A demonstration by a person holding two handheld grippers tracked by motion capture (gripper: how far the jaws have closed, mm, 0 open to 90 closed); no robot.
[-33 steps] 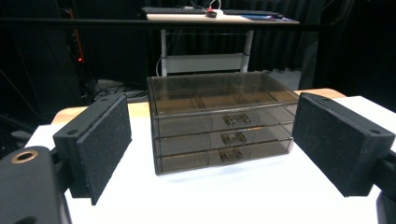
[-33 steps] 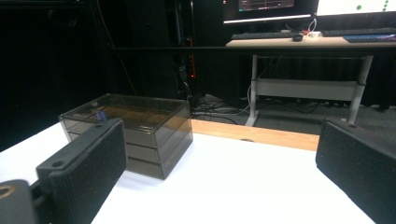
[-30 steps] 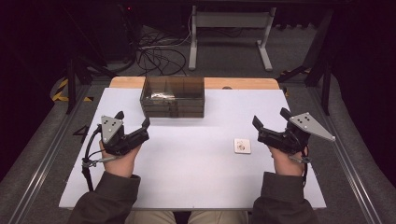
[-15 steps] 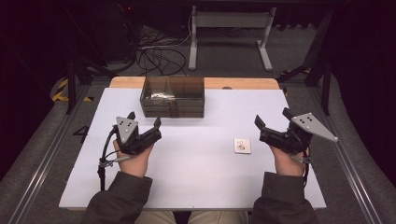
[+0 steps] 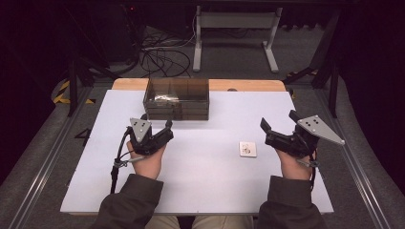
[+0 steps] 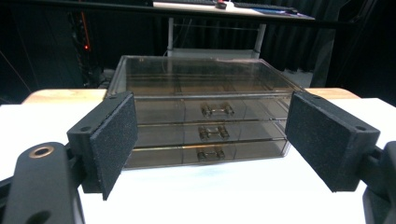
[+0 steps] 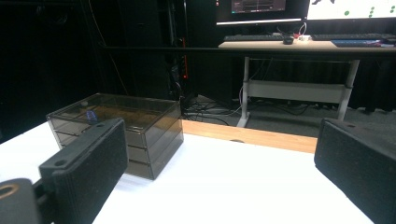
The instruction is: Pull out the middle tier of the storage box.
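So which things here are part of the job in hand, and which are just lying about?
Part of the job:
- smoked clear drawer box, faced by the open left gripper
- small white card, near the open right gripper

Lying about:
- cables on the floor
- far desk with monitors

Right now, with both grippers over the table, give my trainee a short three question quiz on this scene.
1. True or false: the left gripper is shut on a drawer handle.
2. How many drawers does the clear drawer box show? A two, B three, C five.
3. Which gripper is nearer the small white card?

Key: 1 false, it is open and holds nothing. 2 B. 3 the right gripper.
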